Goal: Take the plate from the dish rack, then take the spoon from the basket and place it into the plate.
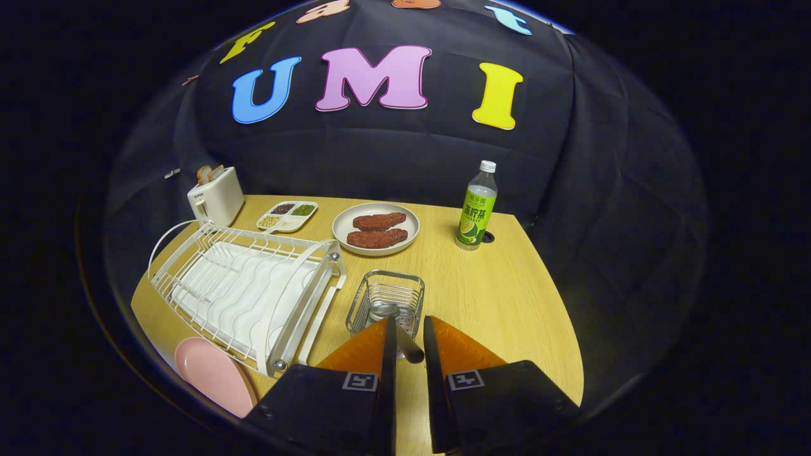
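Pink plate (214, 375), lower left of the frame, lies flat on the wooden table (507, 297) beside the white dish rack (244, 294), evidently already taken out to receive the spoon. Centre: wire basket (386, 301), just ahead of the fingers. Lower centre: gripper (406, 339), fingers narrowly parted around the spoon (405, 345) handle; whether both press it cannot be told.

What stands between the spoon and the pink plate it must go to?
The dish rack does: its near end juts between the basket, where the tongs straddle the spoon, and the pink plate.
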Demonstrator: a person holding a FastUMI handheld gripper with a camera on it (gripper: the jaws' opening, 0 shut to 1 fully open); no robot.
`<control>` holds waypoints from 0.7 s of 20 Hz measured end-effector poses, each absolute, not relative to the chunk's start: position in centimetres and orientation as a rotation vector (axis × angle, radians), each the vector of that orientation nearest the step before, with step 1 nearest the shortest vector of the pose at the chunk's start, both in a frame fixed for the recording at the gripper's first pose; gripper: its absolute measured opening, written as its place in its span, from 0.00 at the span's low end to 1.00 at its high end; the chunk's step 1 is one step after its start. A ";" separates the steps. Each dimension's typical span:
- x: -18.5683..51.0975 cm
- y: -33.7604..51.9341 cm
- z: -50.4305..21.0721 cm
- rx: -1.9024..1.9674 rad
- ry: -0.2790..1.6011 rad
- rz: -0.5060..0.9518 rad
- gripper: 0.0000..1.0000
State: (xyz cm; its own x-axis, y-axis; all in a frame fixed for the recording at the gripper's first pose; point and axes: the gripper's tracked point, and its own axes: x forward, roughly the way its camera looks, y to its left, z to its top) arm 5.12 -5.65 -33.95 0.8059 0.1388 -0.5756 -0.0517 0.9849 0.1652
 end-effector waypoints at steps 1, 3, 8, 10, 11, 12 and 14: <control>5.5 -5.5 -34.6 0.153 0.630 0.110 0.25; 6.1 -5.1 -35.5 0.173 0.630 0.127 0.25; 6.5 -3.3 -36.4 0.160 0.600 0.183 0.27; 6.8 -3.2 -36.6 0.156 0.574 0.174 0.27; 6.4 -3.5 -36.1 0.165 0.575 0.167 0.22; 6.4 -3.0 -36.3 0.168 0.576 0.162 0.18; 6.5 -3.1 -36.0 0.179 0.579 0.152 0.14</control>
